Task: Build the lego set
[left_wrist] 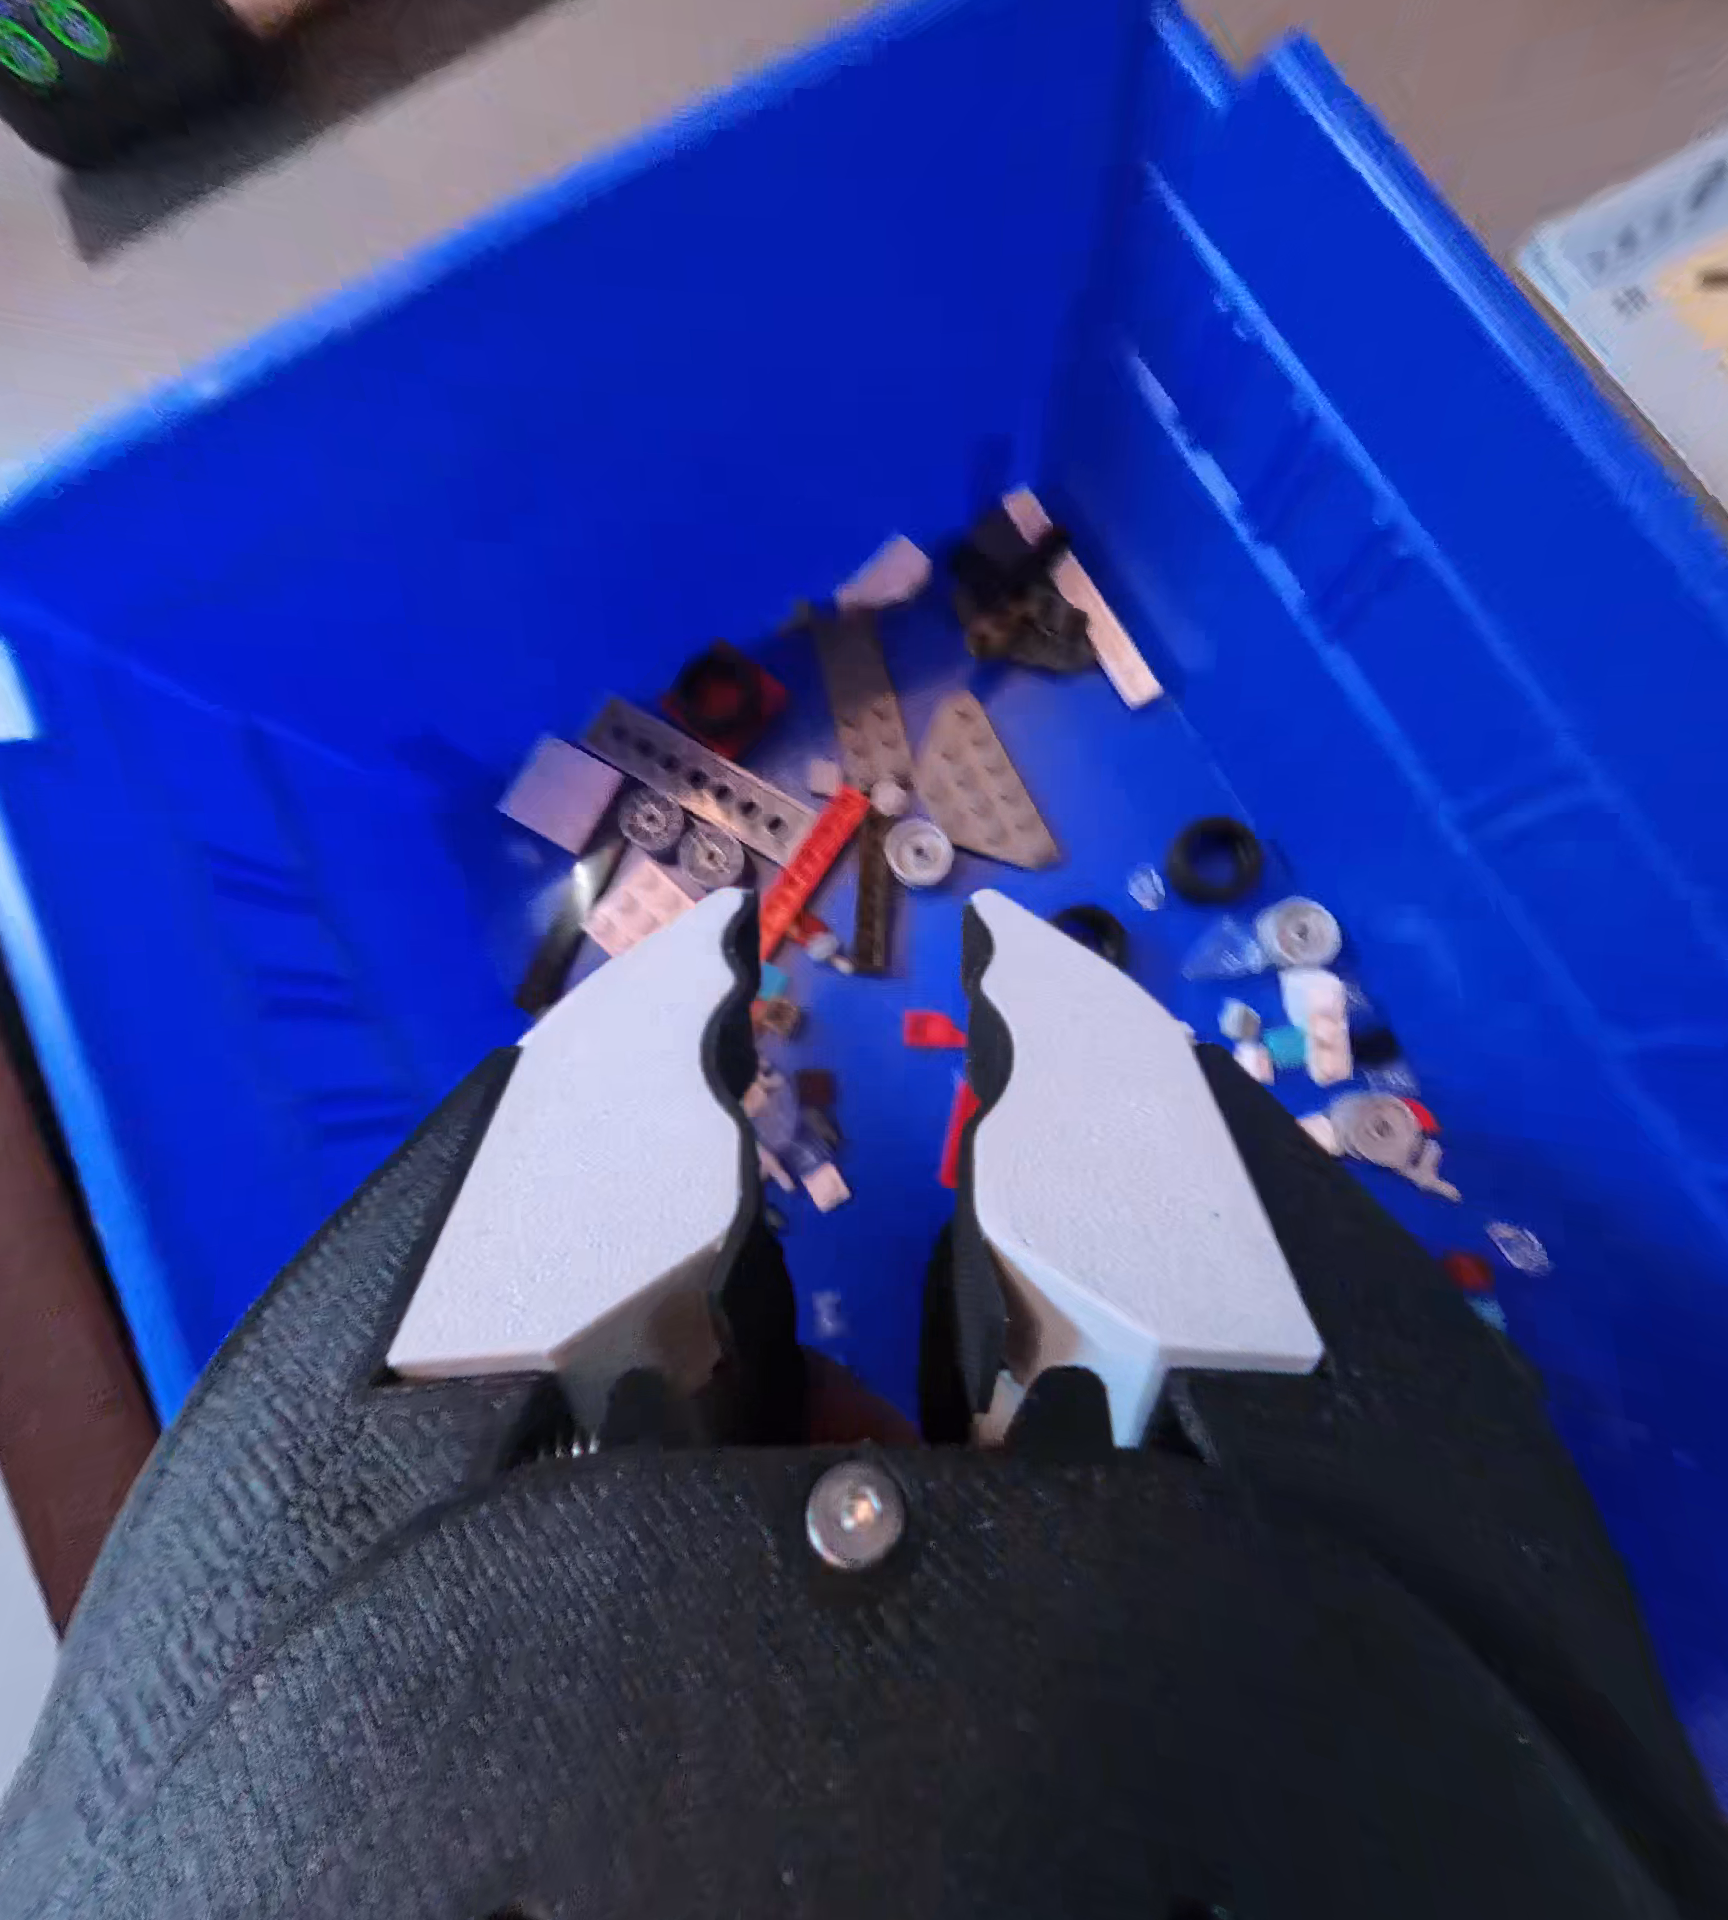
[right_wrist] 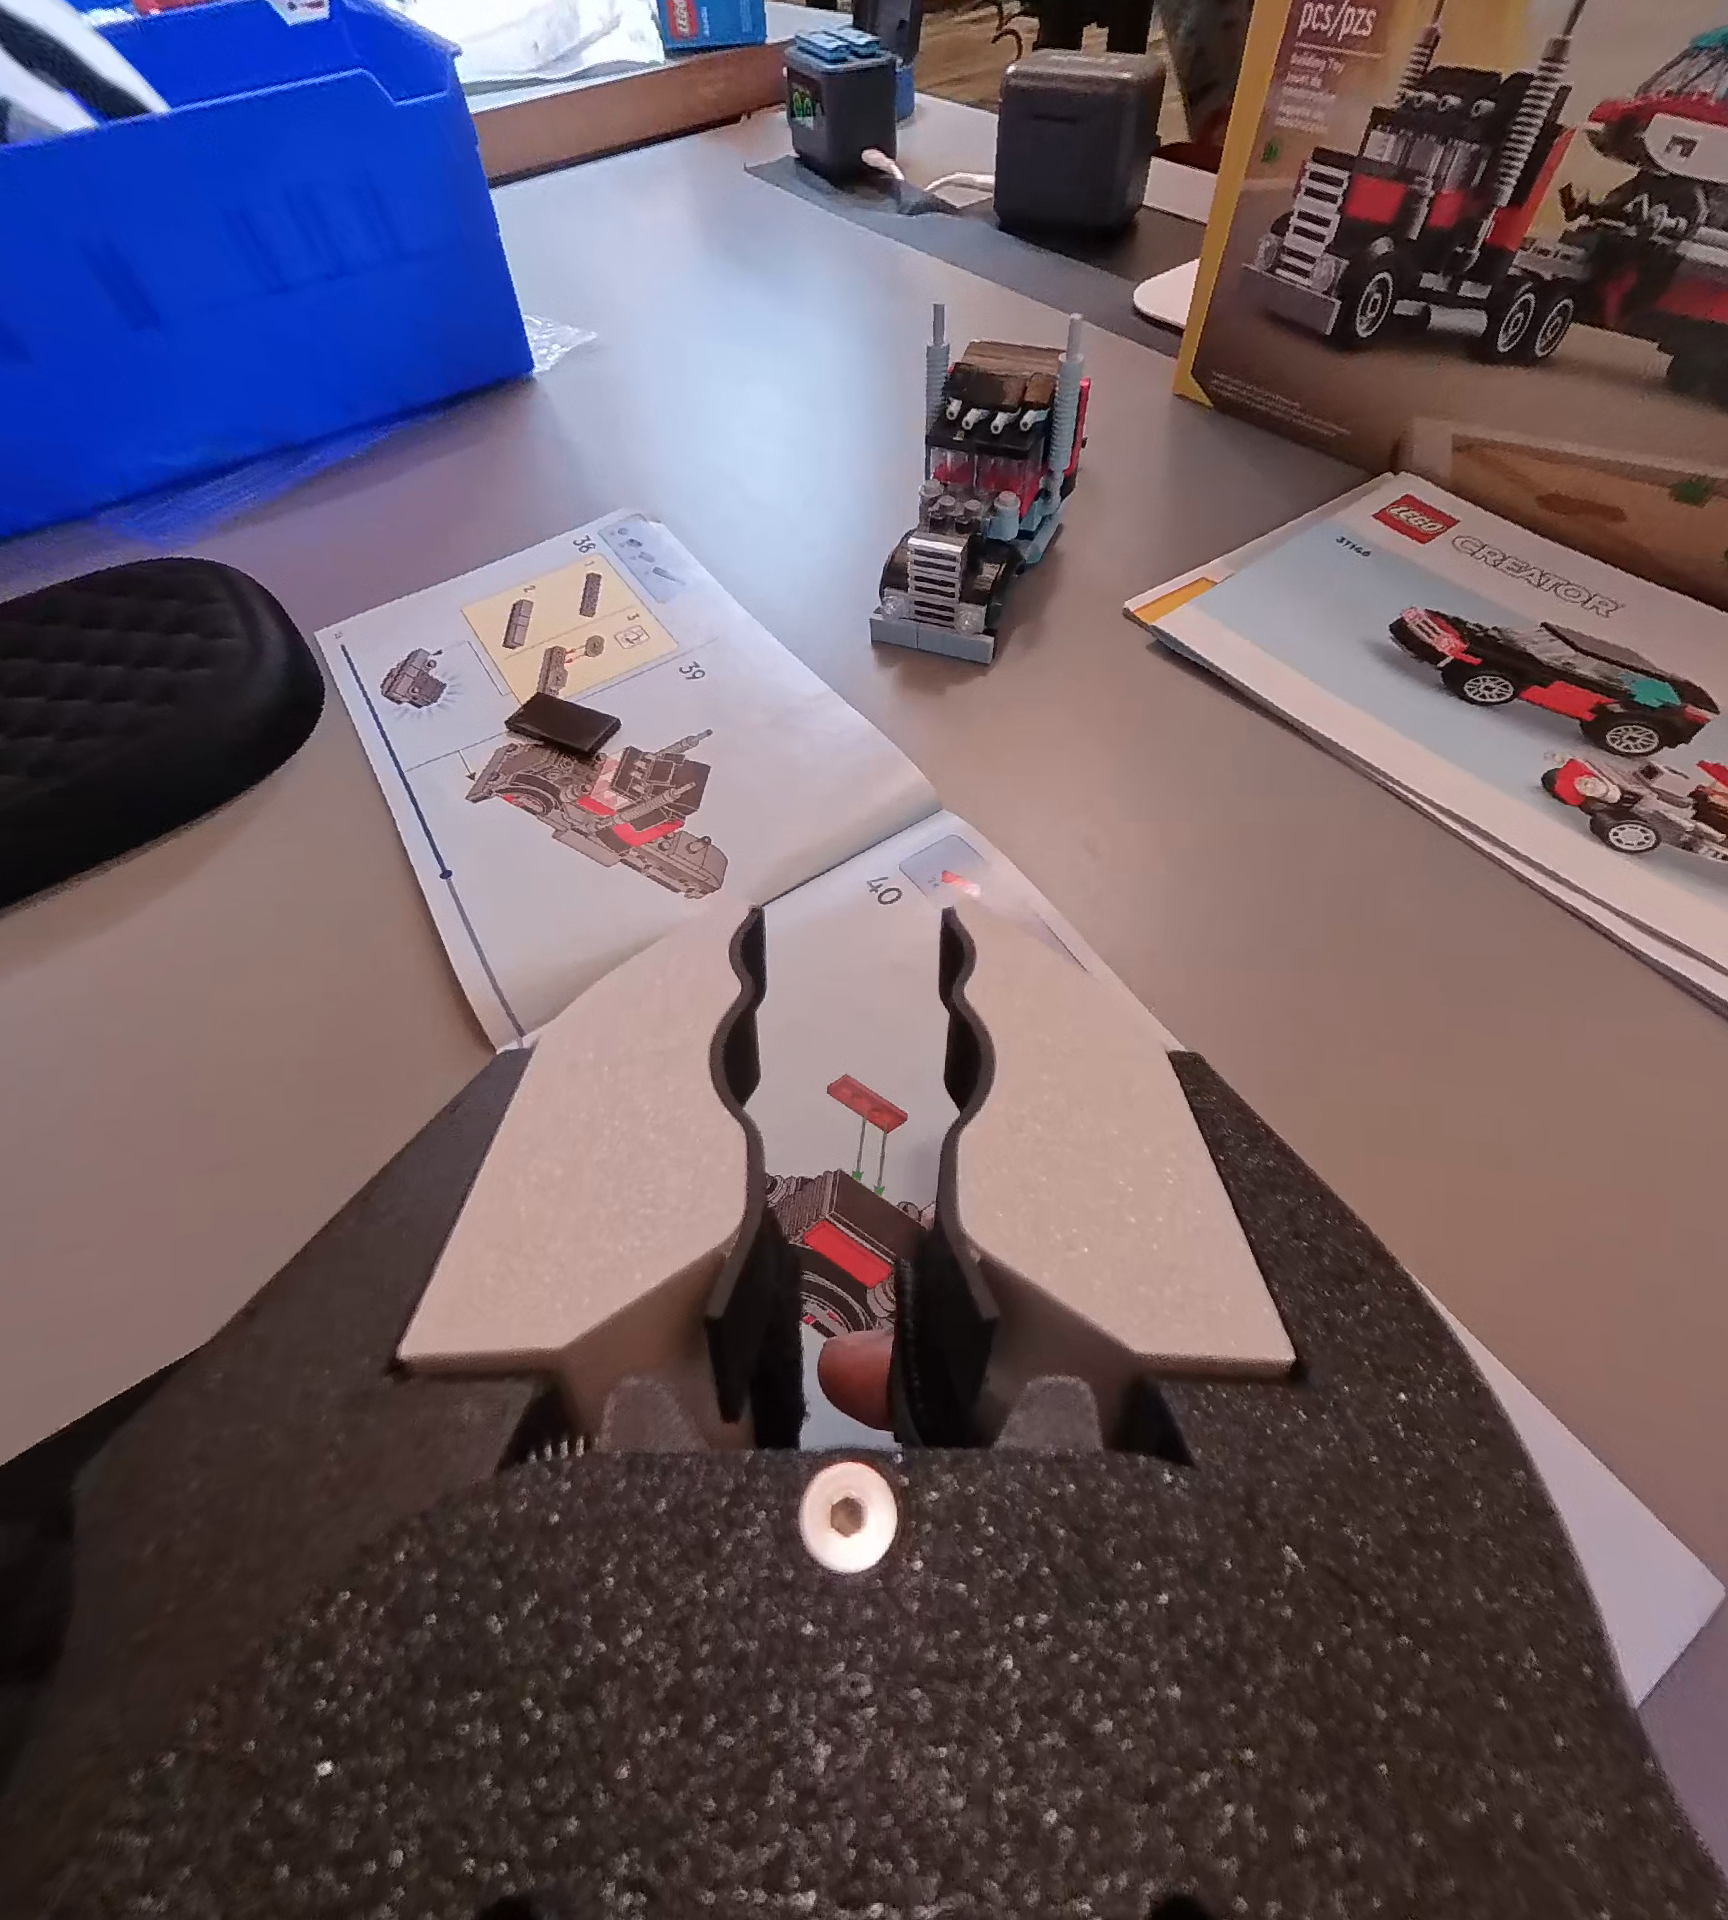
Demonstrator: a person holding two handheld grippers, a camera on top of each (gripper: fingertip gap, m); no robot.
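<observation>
Two grippers, both with fingers parted and nothing between them; left gripper (left_wrist: 860, 914) hanging inside the blue bin (left_wrist: 527, 436), above the loose lego pieces (left_wrist: 839, 831) scattered on its floor; among them a long grey plate with holes (left_wrist: 699, 795), a red strip (left_wrist: 818, 868), grey wedge plates (left_wrist: 974, 779), a black tyre (left_wrist: 1215, 854), small round clear pieces and white bits toward the right wall; picture blurred, so finer pieces hard to tell apart.

Right gripper (right_wrist: 852, 920) poised low over the open instruction booklet (right_wrist: 631, 790) on the grey table (right_wrist: 1151, 831), jaws spread with the printed page showing through the gap; a fingertip visible deep between the fingers near the base; a flat black tile (right_wrist: 563, 720) lying on the booklet's far page; partly built truck cab (right_wrist: 985, 520), black, red and grey with two upright grey stacks, standing on the table beyond the booklet, well apart from the gripper; second booklet (right_wrist: 1525, 727) closed to the right, the set's box (right_wrist: 1514, 208) upright behind it; same bin (right_wrist: 195, 291) at far left, a black padded rest (right_wrist: 81, 717) in front of it; two dark boxy devices (right_wrist: 1073, 135) at the table's far edge.
</observation>
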